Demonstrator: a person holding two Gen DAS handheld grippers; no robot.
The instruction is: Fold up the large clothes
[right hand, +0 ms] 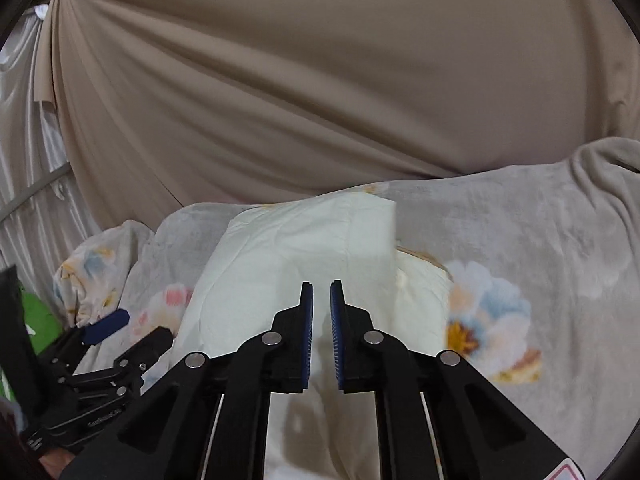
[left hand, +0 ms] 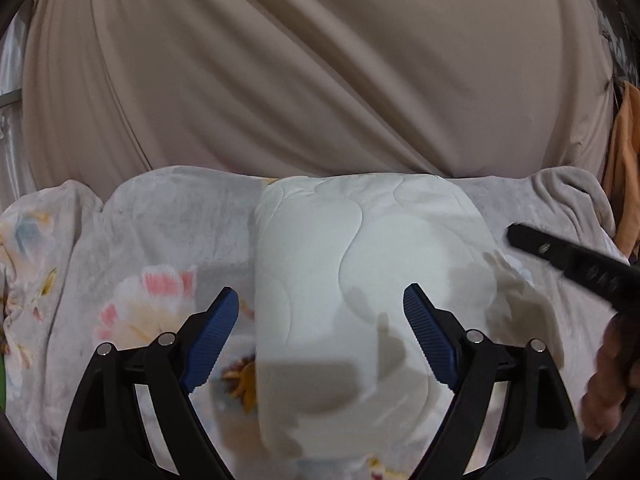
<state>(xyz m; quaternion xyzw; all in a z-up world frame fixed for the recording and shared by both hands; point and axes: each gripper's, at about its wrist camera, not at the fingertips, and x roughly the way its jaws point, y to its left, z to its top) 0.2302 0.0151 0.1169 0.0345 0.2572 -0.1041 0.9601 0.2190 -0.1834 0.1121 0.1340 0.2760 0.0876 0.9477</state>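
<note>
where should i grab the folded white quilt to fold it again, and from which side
Judging from its pose, take the folded white quilt by its near short edge, coming in low from the front, one gripper toward each near corner. It lies lengthwise away from the grippers on the floral blanket, so that edge is closest and can be lifted over toward the far end. The left gripper is already open above it.

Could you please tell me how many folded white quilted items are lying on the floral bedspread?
1. A folded white quilted cloth lies in the middle of the grey floral plush bedspread, in front of the beige curtain. Others may be hidden beyond both views.
</note>
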